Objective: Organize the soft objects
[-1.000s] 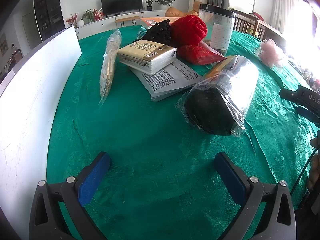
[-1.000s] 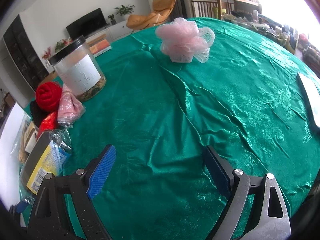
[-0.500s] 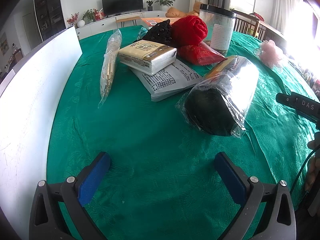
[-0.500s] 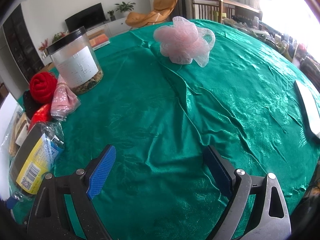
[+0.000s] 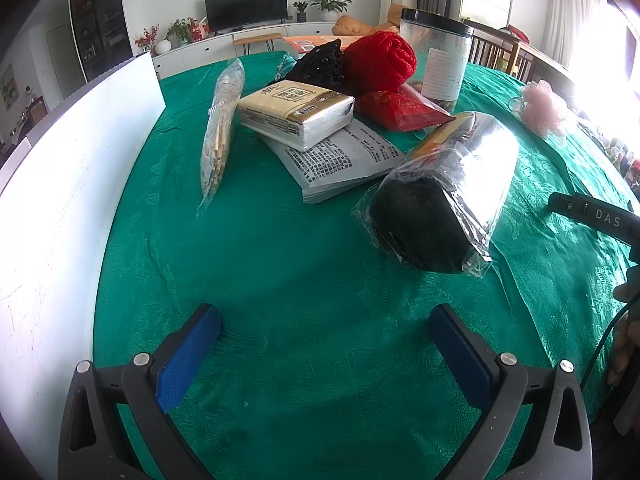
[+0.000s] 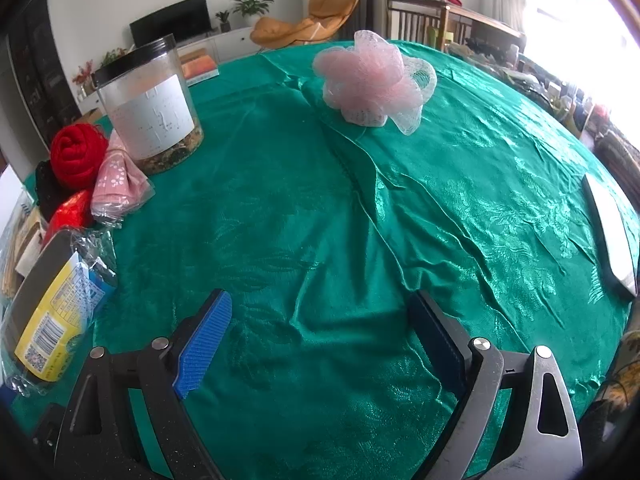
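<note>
The pink mesh pouf (image 6: 374,84) sat alone on the far side of the green tablecloth (image 6: 280,208), well apart from the clutter by the jar (image 6: 148,108). Both the left gripper (image 5: 324,320) and right gripper (image 6: 320,312) were wide open, holding nothing, with bare cloth ahead and a white board (image 5: 68,184) along the left edge.

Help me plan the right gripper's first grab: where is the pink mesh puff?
In the right wrist view the pink mesh puff sits alone on the green tablecloth, ahead of the fingers, right of the clear jar.
</note>
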### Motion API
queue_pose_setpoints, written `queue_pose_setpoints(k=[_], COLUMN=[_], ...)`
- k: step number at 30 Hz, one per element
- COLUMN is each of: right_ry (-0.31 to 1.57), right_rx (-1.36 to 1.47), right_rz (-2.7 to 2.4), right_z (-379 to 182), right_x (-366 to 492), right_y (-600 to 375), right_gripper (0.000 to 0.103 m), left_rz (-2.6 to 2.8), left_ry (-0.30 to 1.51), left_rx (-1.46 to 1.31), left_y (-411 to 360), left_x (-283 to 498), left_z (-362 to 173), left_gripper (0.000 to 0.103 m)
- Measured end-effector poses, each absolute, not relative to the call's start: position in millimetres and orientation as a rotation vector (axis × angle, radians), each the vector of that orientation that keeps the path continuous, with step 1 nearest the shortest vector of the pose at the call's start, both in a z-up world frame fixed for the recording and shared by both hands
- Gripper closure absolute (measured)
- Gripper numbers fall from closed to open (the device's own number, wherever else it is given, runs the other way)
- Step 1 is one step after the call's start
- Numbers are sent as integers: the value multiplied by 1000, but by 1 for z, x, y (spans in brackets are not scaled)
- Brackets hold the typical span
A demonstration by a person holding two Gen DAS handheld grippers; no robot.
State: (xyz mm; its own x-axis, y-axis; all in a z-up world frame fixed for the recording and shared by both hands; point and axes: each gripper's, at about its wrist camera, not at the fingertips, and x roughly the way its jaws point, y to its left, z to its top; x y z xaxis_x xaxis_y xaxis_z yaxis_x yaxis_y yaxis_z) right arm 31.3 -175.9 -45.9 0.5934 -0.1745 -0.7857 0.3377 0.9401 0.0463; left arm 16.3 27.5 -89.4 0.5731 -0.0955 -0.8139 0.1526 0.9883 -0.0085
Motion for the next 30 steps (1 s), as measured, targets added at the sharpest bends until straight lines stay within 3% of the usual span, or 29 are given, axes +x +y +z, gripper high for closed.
queue_pose_setpoints(k=[22,25,30], right_ry=[888,887,875], right_rx=[189,191,216], right_rz=[-303,-302,-290], right_z=[-47,-47,-47], right_x=[32,31,30], right_y=[-174,-174,-178], right_gripper=[11,11,11], left_rz=[-170,-218,-330], left_ry=[972,997,863], left_rx=[86,134,198], left_y=[28,25,-4], left_x=[17,18,28], left_z=[-88,-75,-25], left_gripper=[0,0,0])
